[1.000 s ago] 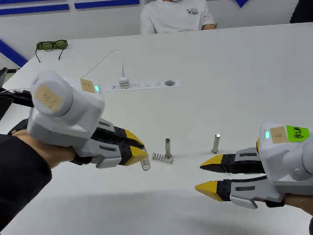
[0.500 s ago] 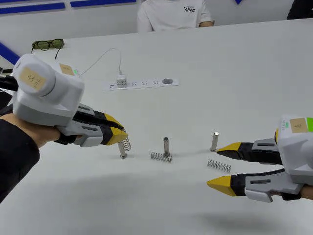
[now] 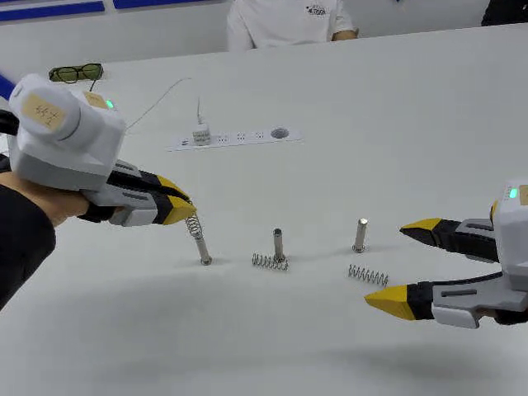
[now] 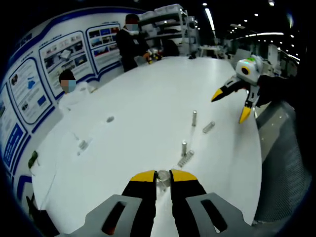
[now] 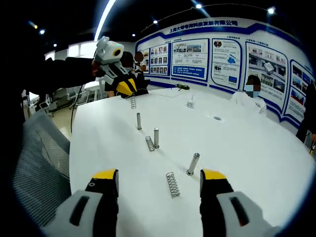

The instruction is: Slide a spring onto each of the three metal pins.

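Observation:
Three short metal pins stand in a row on the white table: left pin (image 3: 204, 252), middle pin (image 3: 278, 244), right pin (image 3: 361, 234). My left gripper (image 3: 186, 211) is shut on a spring (image 3: 194, 226) that hangs tilted, its lower end at the left pin's top. From the left gripper view the spring (image 4: 162, 178) shows end-on between the jaws. A second spring (image 3: 269, 262) lies at the middle pin's foot, a third spring (image 3: 368, 275) in front of the right pin. My right gripper (image 3: 403, 264) is open, right of that spring (image 5: 172, 183).
A white power strip (image 3: 235, 139) with a plugged-in adapter and cable lies further back. Dark glasses (image 3: 75, 73) rest at the far left edge. A person in a white shirt (image 3: 285, 21) sits across the table.
My left gripper has moved left and up with the spring, uncovering the left pin beneath it. The right gripper has drawn back to the right, baring the third spring on the table.

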`<state>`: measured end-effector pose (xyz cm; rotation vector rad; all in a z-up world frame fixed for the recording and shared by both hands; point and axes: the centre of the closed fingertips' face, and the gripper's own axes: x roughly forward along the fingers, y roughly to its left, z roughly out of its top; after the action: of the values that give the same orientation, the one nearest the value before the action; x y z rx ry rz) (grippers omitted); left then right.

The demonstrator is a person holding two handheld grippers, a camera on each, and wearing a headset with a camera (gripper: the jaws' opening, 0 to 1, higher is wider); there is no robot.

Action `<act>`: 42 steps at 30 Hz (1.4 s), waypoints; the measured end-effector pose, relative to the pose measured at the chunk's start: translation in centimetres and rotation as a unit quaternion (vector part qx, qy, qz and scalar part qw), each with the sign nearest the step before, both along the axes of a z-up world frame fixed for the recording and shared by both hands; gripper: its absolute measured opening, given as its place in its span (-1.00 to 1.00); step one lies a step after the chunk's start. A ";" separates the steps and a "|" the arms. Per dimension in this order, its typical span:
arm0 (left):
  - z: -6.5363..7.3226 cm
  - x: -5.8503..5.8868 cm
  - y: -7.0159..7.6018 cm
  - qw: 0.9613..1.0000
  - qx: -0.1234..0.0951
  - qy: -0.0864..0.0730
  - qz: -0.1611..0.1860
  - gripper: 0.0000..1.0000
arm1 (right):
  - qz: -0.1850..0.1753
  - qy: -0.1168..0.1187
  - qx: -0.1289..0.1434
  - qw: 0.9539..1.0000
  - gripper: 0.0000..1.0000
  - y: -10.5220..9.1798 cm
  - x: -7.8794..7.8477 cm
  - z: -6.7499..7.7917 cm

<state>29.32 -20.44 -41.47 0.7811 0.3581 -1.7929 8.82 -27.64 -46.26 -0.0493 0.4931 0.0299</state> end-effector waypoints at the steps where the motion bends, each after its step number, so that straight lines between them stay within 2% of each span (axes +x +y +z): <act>1: -0.1 0.1 -0.2 1.000 0.001 -0.001 0.001 -0.81 | 0.000 0.003 0.000 1.000 0.37 0.0 0.0 -0.2; 6: -0.9 0.4 -0.7 1.000 0.014 -0.006 0.001 -0.81 | 0.002 0.006 -0.001 1.000 0.39 0.1 0.0 -0.3; 10: -1.7 0.5 -1.0 0.999 0.027 -0.022 -0.006 -0.81 | 0.000 0.005 0.001 1.000 0.39 0.1 0.0 -0.4; 12: -1.9 0.6 -1.1 0.999 0.031 -0.024 -0.007 -0.81 | 0.000 0.006 0.002 1.000 0.39 0.0 0.0 -0.4; 26: -2.9 1.1 -1.3 0.998 0.048 -0.028 -0.008 -0.81 | 0.003 0.009 0.006 1.000 0.39 0.3 0.0 -0.7; 42: -4.9 1.2 -1.2 0.998 0.050 -0.029 -0.009 -0.80 | 0.008 0.017 0.007 1.000 0.38 0.7 -0.1 -0.9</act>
<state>30.50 -21.60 -46.37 0.9065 0.4056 -1.7752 8.74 -26.98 -47.18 -0.0382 0.5256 0.0493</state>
